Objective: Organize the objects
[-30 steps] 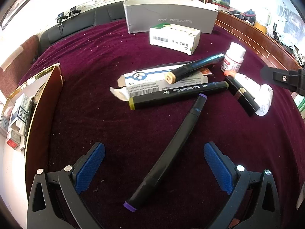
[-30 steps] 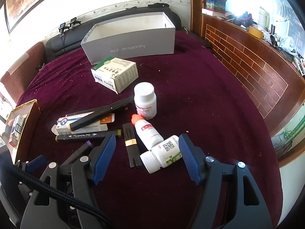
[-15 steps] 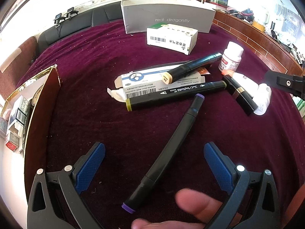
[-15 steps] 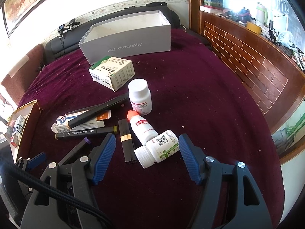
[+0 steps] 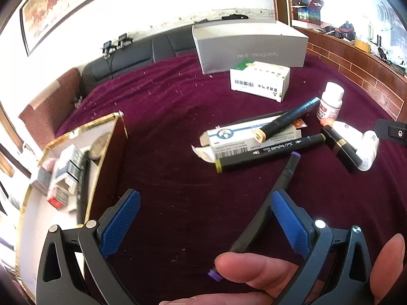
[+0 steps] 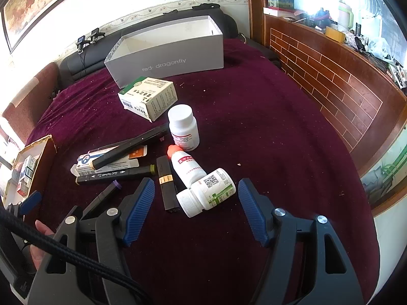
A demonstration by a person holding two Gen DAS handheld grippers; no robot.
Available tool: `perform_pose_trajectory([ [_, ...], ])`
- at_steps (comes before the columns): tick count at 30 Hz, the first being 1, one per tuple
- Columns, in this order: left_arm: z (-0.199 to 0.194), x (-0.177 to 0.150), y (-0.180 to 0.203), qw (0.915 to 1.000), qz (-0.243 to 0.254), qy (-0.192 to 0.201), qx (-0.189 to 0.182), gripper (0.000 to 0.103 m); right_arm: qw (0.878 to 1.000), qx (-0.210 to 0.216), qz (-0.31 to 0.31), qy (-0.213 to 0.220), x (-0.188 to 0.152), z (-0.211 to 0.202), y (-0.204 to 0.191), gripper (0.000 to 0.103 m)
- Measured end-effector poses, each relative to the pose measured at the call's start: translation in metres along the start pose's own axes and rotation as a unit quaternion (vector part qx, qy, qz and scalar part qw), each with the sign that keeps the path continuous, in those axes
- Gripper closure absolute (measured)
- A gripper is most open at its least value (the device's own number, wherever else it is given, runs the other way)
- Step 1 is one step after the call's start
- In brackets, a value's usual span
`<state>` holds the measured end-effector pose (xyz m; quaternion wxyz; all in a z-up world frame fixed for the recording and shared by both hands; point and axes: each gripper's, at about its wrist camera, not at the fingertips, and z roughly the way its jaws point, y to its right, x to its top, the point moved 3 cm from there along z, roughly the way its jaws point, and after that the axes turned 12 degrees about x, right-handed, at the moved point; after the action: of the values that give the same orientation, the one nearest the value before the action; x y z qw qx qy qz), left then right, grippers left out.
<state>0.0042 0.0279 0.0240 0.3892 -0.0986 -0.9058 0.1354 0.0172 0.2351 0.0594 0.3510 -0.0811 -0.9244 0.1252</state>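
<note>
Just then both tools gaped empty: the left tool beside a purple-capped marker, the right tool over a fallen white bottle, which might roll if nudged.

bare maroon cloth lies open right of the white plastic bottles. black marker pens and flat cartons crowd the middle. an open grey cardboard box blocks the far edge.

A room in a home.
A big painting hangs on the wall above a black sofa. A purple cloth lies in front of the sofa, beside a brick wall.
</note>
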Motion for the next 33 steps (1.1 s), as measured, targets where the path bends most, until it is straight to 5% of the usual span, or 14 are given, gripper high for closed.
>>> perform_pose_trajectory([
  [9,-0.006,0.009,-0.034,0.9984,-0.055,0.004,0.014,0.002,1.000,0.007,-0.010,0.006,0.000,-0.006,-0.011,0.035],
  [23,-0.018,0.008,-0.048,0.9973,-0.065,0.018,0.028,0.002,1.000,0.013,-0.022,0.018,0.000,-0.020,-0.025,0.035],
  [33,-0.045,0.014,-0.045,0.9957,-0.049,0.064,0.046,0.002,0.999,0.016,-0.033,0.024,-0.001,-0.028,-0.035,0.035],
])
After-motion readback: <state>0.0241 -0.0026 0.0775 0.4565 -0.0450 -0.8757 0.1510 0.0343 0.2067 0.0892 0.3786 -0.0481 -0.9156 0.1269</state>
